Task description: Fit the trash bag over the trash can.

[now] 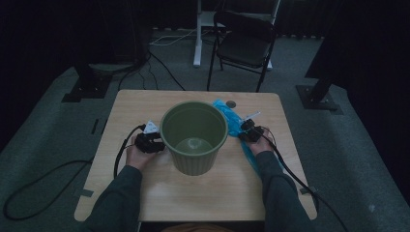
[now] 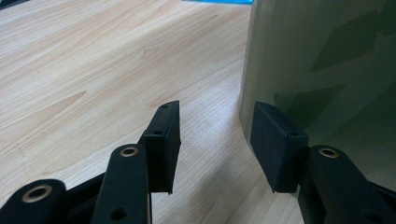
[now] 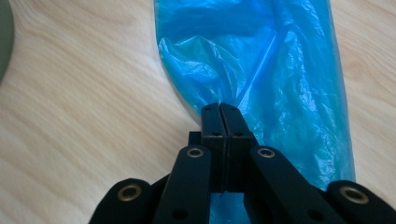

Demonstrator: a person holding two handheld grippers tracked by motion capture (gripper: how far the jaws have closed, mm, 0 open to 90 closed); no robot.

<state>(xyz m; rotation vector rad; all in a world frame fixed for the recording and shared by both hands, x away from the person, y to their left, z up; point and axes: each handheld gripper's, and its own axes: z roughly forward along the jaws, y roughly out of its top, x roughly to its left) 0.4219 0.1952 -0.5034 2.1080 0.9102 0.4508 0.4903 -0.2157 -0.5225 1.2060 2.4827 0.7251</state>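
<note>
A green plastic bin (image 1: 193, 159) stands upright in the middle of the wooden table (image 1: 193, 198). To its right a crumpled blue plastic bag (image 1: 227, 115) lies flat on the wood. My right gripper (image 1: 247, 131) rests on the bag beside the bin. In the right gripper view the jaws meet at the tips, and my right gripper (image 3: 220, 107) is shut on a fold of the blue bag (image 3: 280, 70). My left gripper (image 1: 151, 142) lies at the bin's left side. Seen in its own view, my left gripper (image 2: 215, 112) is open, its right pad close to the bin wall (image 2: 327, 56), bare wood in the gap.
A small grey round spot (image 1: 231, 104) sits on the table behind the bag. A black folding chair (image 1: 244, 41) and a white stand leg (image 1: 198, 38) are on the floor beyond the far edge. Cables (image 1: 43, 183) trail off the left side.
</note>
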